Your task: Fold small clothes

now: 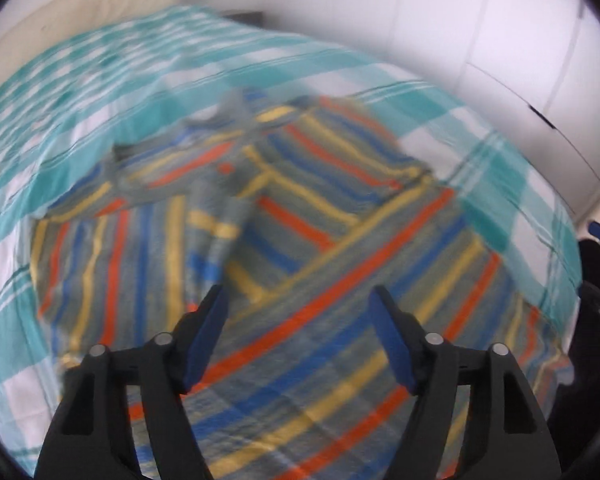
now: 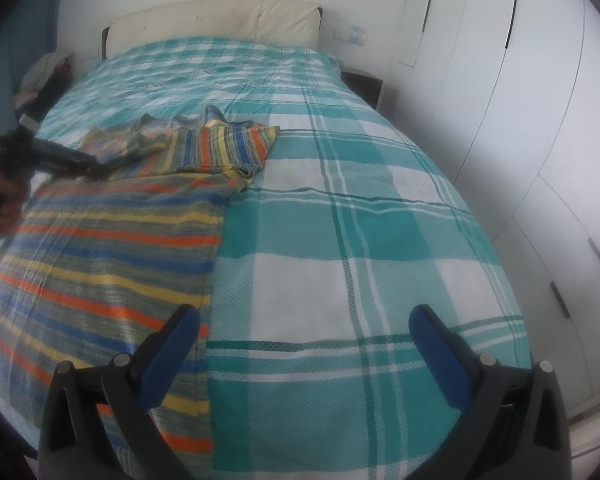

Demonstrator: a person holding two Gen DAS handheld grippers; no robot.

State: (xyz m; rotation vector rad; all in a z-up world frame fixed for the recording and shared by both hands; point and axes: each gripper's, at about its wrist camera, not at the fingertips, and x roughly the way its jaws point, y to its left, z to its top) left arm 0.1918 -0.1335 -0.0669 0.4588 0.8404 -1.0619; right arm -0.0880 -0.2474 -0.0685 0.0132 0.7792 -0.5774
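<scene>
A striped shirt [image 1: 300, 248] in grey, orange, blue and yellow lies flat on the bed, with both sleeves folded in over its upper part. My left gripper [image 1: 298, 300] is open and empty, hovering over the shirt's lower body; the view is blurred. In the right wrist view the shirt [image 2: 112, 240] lies at the left, its folded sleeve [image 2: 224, 144] further back. My right gripper [image 2: 304, 320] is open and empty, above the bedspread just right of the shirt's right edge. The left gripper [image 2: 60, 162] shows there over the shirt's far left.
The bed carries a teal and white checked bedspread [image 2: 360, 220]. A cream headboard [image 2: 216, 24] stands at the far end. White wardrobe doors [image 2: 540, 120] run along the right side. A dark nightstand [image 2: 362, 80] sits beside the bed head.
</scene>
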